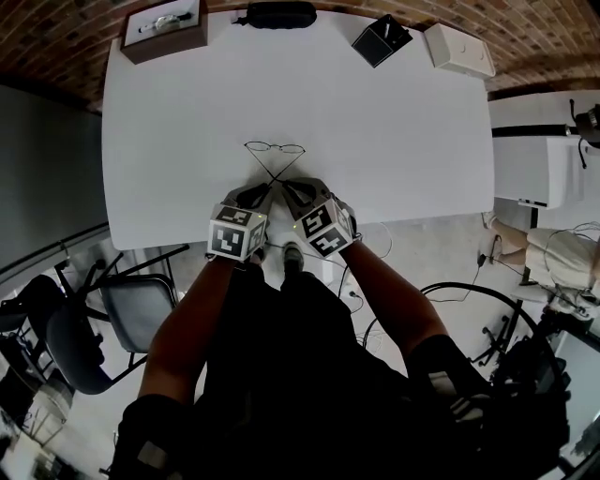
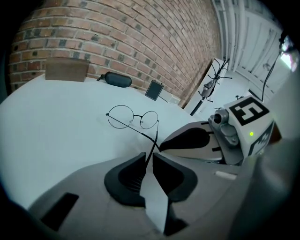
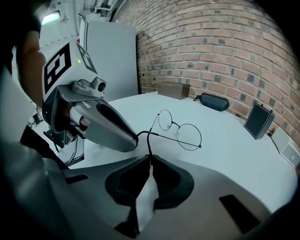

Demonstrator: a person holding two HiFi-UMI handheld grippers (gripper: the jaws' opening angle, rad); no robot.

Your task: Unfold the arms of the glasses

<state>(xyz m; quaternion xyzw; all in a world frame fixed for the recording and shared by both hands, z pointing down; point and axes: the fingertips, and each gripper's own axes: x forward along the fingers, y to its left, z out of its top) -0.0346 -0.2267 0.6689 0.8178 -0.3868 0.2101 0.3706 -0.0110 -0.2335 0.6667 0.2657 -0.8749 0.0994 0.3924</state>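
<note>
Thin round wire glasses [image 1: 275, 148] lie on the white table [image 1: 169, 141], their two arms crossing in an X toward me. My left gripper [image 1: 265, 190] is shut on the tip of the arm that runs from the right-hand hinge. In the left gripper view that arm [image 2: 154, 138] enters its closed jaws [image 2: 149, 158]. My right gripper [image 1: 284, 187] is shut on the tip of the other arm [image 3: 149, 143], seen between its jaws [image 3: 150, 158] in the right gripper view. The two grippers stand side by side, nearly touching, at the table's near edge.
Along the far edge stand a brown box [image 1: 164, 28], a black glasses case [image 1: 275, 14], a small black box [image 1: 381, 39] and a white box [image 1: 458, 49]. A chair [image 1: 131, 309] stands left of me. A person's leg [image 1: 553, 258] shows at the right.
</note>
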